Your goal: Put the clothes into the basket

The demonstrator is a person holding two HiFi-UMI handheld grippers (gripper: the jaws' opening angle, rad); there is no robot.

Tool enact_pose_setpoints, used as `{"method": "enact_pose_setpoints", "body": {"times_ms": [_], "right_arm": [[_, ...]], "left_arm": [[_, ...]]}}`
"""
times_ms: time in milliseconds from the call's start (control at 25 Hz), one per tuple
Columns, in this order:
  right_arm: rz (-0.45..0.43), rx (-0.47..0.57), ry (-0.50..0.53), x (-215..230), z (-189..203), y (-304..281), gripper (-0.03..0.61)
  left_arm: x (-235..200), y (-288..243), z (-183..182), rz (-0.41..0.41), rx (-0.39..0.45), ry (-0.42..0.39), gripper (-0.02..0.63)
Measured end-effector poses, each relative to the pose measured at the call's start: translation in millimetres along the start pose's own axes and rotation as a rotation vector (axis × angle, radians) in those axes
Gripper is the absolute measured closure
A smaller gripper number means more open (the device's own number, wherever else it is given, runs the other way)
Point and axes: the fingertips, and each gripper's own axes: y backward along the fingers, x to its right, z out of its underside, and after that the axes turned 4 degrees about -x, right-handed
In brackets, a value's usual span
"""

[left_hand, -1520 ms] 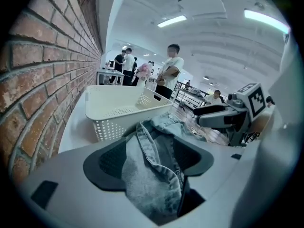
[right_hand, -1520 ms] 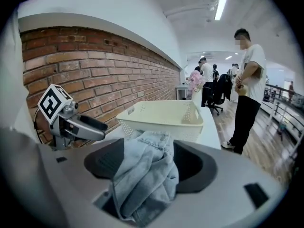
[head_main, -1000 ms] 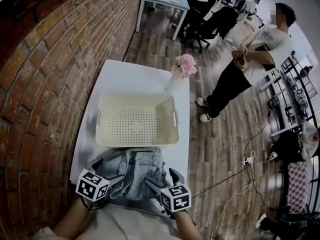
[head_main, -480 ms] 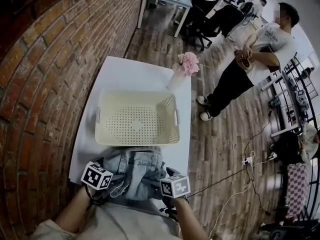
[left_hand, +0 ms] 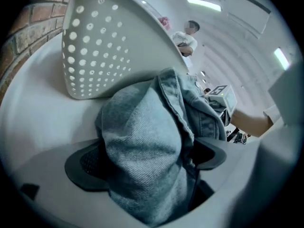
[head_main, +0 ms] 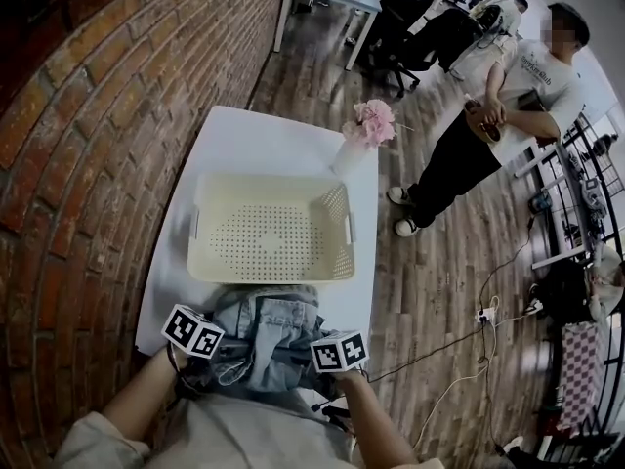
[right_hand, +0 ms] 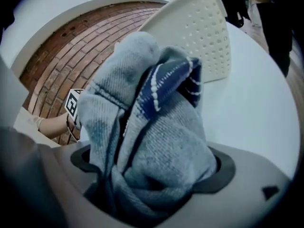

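I see the denim clothes [head_main: 275, 319] bunched in a heap on the white table [head_main: 256, 141], at its near edge and just in front of the cream basket [head_main: 264, 178]. The heap's long axis runs across the table, parallel to the basket's near wall. My left gripper [left_hand: 149, 160] takes its left end and my right gripper [right_hand: 152, 165] its right end. Both sets of jaws have just been opening and stand wide, with folds of denim bulging up between the pads of each. Both forearms come in from below, with the grippers tilted down at the table and angled slightly toward each other.
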Motion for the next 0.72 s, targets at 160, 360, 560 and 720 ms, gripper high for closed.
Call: {"method": "enact_pose_setpoints", "body": {"times_ms": [160,360,560,720], "right_arm": [[-0.051,-0.042,-0.002,-3,-1,-5,0.056],[-0.094,-0.043,0.082,-14,-8,-4,0.14],[-0.071,-0.022,0.162,-26,-13,7,0.178],[-0.056,-0.006,0.233,-42,-20,28,0.183]], "left_arm": [[10,-8,-3,0.059,-0.002,-0.007,0.094],[27,-9,-5,0.128,-0.001,-0.034,0.206],[40,0,-10,0.104,0.042,-0.112,0.252],[58,17,-18,0.084,0.118,-0.158,0.264]]}}
